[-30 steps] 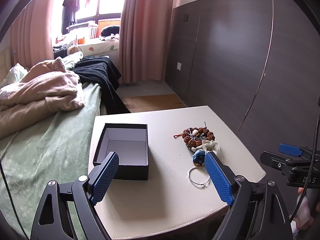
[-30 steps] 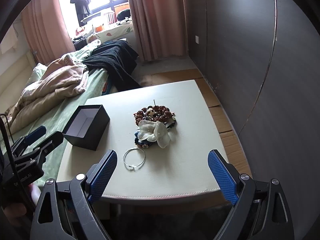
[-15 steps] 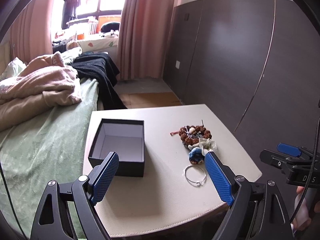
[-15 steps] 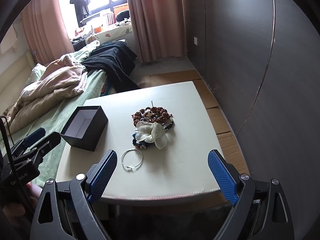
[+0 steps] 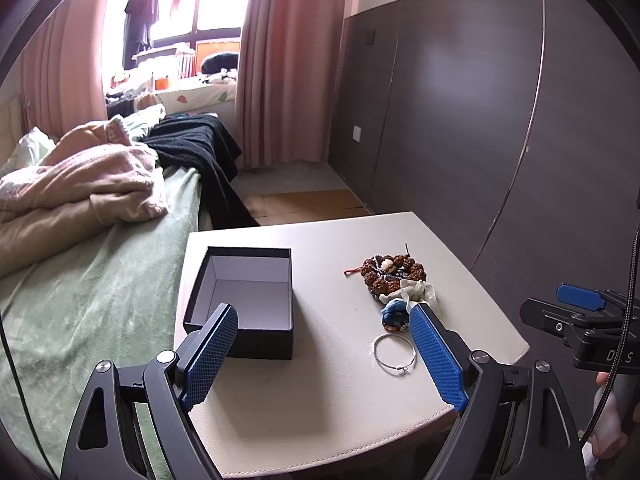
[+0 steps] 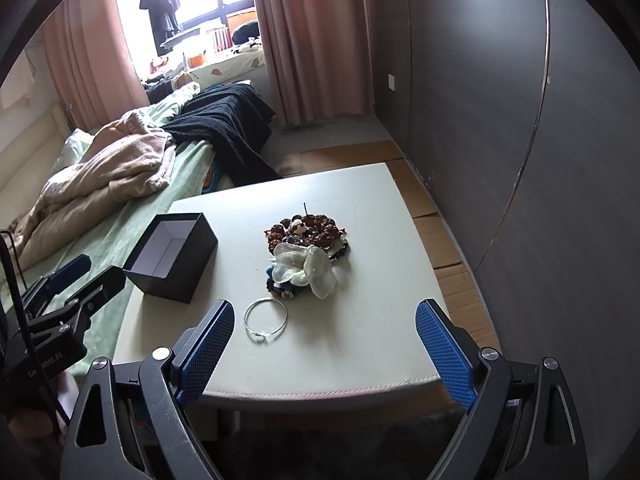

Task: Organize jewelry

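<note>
Jewelry's all heaped mid-table (image 6: 360, 360) — bead bracelet (image 6: 308, 230), fabric flower (image 6: 308, 266), silver bangle (image 6: 266, 319) nearest us — so we've got both the left gripper (image 5: 324, 354) and right gripper (image 6: 325, 354) spread wide and empty, with the open black box (image 5: 244, 300) parked just left, probably for easy drops.

Only "D S" reads on the right claw (image 5: 580, 304); other lettering illegible.

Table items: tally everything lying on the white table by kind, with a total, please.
Open black cardboard box: 1
Thin silver wire bangle: 1
Brown beaded bracelet: 1
White fabric flower: 1
Blue fabric piece: 1
Total: 5; darker strands in the pile can't be separated.
</note>
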The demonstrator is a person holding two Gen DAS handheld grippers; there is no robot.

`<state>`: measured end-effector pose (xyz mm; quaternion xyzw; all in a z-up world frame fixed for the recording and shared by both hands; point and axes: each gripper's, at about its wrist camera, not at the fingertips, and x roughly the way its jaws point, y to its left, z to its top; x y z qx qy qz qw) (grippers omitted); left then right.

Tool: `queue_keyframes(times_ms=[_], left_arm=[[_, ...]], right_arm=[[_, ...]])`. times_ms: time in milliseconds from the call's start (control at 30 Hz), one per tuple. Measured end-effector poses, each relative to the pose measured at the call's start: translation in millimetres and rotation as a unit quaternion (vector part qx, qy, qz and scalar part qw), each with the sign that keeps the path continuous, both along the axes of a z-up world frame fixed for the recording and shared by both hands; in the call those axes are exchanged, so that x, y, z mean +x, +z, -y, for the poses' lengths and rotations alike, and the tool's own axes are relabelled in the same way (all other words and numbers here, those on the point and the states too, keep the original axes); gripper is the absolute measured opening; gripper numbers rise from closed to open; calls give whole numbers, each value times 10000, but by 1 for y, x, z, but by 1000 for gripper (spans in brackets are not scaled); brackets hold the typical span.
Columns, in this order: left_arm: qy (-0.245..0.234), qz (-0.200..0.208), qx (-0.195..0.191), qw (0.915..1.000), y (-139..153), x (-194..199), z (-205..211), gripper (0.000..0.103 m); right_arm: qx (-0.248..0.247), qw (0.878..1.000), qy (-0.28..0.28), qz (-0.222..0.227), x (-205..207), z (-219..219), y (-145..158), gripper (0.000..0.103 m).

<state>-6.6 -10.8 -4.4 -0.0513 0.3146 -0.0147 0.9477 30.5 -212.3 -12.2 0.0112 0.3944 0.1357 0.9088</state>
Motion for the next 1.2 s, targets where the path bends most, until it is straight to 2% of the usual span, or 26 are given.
queue_keyframes(times_ms=[867,1200], left_arm=[[-204,-31,-28,9998,2,-5,2,88],[-245,-121,-11,9996,0,7,9,88]], right_arm=[[229,9997,8,-65,2,-3,0,92],[309,9994,-68,-115,6,2,-1,92]])
